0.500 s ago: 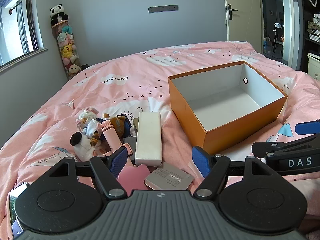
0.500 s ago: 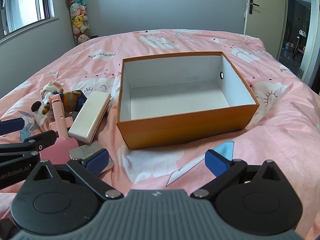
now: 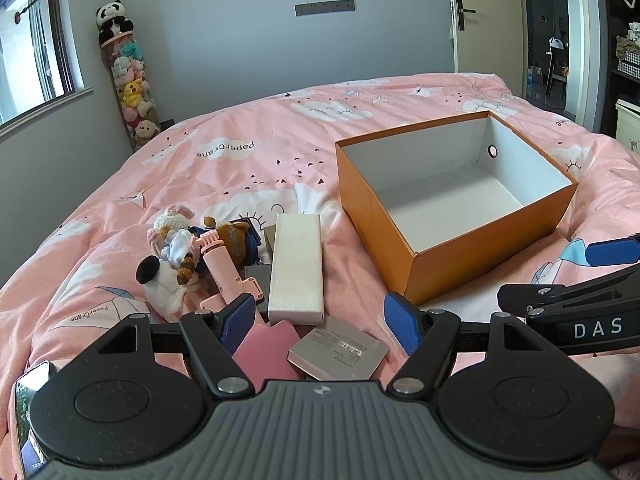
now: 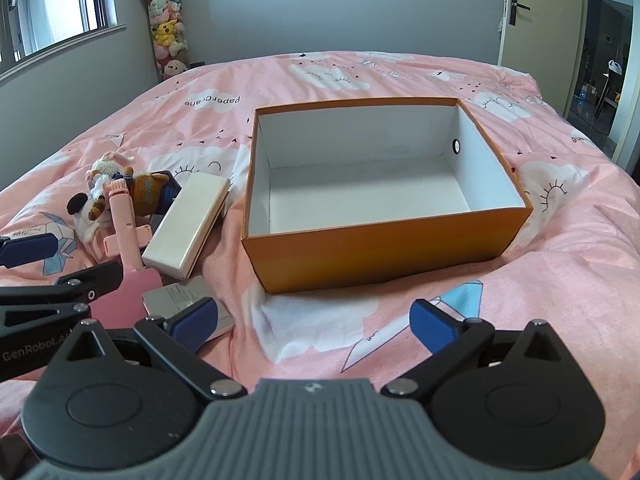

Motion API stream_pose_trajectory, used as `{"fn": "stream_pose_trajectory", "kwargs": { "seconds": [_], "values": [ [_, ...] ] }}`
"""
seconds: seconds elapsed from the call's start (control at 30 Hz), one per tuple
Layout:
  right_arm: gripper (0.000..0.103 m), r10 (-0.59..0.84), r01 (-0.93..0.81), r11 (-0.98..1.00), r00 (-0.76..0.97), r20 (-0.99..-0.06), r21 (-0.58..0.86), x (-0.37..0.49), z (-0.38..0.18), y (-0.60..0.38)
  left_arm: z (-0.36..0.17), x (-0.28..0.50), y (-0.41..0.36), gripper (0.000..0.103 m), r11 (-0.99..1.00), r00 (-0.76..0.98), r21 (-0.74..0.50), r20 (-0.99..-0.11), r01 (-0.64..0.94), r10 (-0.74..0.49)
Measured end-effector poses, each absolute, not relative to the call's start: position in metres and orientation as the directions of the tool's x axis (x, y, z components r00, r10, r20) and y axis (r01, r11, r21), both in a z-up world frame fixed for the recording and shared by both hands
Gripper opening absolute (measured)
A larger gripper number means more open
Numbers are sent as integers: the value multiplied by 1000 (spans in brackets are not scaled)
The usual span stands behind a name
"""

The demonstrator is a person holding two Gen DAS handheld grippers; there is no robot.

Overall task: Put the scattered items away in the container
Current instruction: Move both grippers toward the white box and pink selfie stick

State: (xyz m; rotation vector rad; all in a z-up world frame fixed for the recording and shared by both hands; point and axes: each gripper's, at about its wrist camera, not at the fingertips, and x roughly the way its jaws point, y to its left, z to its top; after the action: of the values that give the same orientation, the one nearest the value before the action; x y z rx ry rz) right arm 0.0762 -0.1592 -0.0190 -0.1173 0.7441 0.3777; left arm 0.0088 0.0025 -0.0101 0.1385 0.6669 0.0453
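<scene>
An open orange box (image 3: 472, 240) (image 4: 384, 248) with a white inside sits empty on the pink bed. Left of it lies a pile: a long white box (image 3: 296, 264) (image 4: 188, 224), a pink handheld fan (image 3: 218, 268) (image 4: 124, 224), small plush toys (image 3: 172, 240) (image 4: 108, 184), a pink card (image 3: 266, 350) (image 4: 124, 296) and a flat grey box (image 3: 340, 350) (image 4: 180, 296). My left gripper (image 3: 320, 318) is open and empty just above the pink card and grey box. My right gripper (image 4: 314, 320) is open and empty in front of the orange box.
The bed has a pink quilt (image 3: 248, 152) with cloud prints. A clear column of plush toys (image 3: 128, 80) stands in the far left corner by the window. An open door (image 3: 544, 40) is at the right. The right gripper shows at the right edge of the left wrist view (image 3: 580, 304).
</scene>
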Motion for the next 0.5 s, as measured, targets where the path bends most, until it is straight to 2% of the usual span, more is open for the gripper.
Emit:
{"fn": "stream_pose_trajectory", "kwargs": {
  "seconds": [0.5],
  "values": [
    [102,335,-447,894,641,-690,19,94,-19,-141,-11,25,16,84,992,753,123,-653,0,81]
  ]
}}
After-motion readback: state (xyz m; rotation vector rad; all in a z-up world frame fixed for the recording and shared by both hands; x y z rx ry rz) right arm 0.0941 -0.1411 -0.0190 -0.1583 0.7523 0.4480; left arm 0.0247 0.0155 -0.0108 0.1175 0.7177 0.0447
